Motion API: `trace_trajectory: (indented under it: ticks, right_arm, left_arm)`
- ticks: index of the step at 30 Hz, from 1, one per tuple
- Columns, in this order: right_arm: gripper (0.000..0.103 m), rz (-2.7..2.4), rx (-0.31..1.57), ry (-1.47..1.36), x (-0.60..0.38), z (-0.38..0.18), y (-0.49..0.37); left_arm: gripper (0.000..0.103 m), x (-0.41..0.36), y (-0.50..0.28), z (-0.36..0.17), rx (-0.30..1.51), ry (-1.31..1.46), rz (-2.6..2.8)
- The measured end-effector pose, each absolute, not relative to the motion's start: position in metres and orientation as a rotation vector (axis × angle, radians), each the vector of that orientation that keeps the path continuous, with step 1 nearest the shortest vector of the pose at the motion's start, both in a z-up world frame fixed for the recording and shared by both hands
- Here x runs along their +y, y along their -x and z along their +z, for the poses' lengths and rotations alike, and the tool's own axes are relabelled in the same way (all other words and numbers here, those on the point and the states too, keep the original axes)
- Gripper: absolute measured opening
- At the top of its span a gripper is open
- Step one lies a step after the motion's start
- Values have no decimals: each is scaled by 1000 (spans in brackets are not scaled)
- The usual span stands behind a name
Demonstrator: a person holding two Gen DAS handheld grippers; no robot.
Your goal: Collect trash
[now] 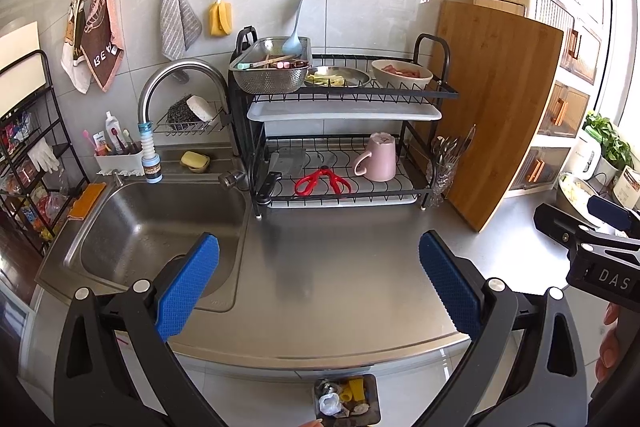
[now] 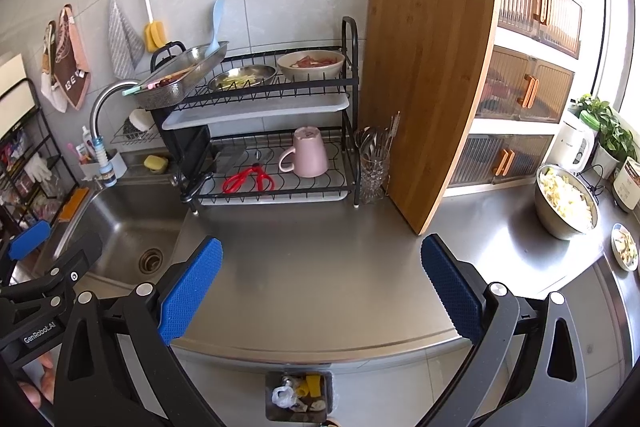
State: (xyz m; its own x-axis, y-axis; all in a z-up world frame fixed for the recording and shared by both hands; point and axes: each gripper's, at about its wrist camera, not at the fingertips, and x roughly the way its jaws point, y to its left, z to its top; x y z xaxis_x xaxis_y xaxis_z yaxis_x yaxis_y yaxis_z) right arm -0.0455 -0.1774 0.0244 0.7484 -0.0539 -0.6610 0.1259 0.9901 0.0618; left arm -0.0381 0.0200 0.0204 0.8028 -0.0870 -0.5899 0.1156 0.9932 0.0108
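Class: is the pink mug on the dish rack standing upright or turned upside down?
Upside down. The pink mug rests on the dish rack's lower shelf, wide rim down, flat base on top.

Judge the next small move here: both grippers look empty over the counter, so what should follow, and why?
Probably pull both grippers back and stop. The left gripper and right gripper stand open and empty, the steel counter in front shows no loose trash, and the bin below its edge already holds scraps. Trash outside these views cannot be ruled out.
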Motion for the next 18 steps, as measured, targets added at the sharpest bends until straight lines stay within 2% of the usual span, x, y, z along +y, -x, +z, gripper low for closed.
trace_trajectory:
  ticks: [18]
  right_arm:
    - [100,-94,721,-112,-179,21,43]
  left_arm:
    - [95,20,36,20,630,-47,-101]
